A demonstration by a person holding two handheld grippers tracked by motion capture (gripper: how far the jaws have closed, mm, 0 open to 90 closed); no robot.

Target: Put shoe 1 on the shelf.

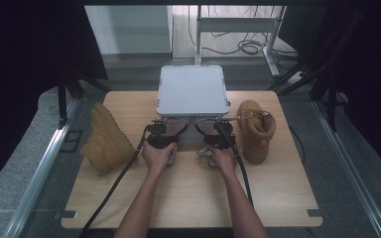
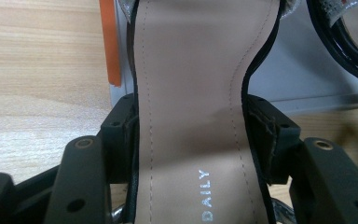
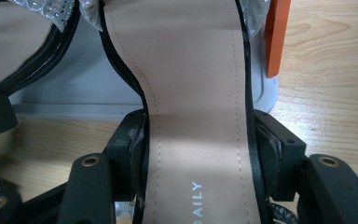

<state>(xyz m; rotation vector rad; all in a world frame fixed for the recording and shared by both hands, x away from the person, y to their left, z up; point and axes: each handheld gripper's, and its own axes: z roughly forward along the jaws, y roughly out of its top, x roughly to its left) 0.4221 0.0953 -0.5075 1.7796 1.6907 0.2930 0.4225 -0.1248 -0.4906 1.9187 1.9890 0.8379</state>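
Left gripper [image 2: 189,140] pinches a sandal [image 2: 191,93]; right gripper [image 3: 198,140] pinches another sandal [image 3: 196,84]; toes cut off.

Lab-type rec. rig: black drapes [image 1: 25,59] (floor cables [image 1: 248,47])

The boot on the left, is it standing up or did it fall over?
Fallen over. The left boot lies on its side on the table, while the right boot stands upright with its opening facing up.
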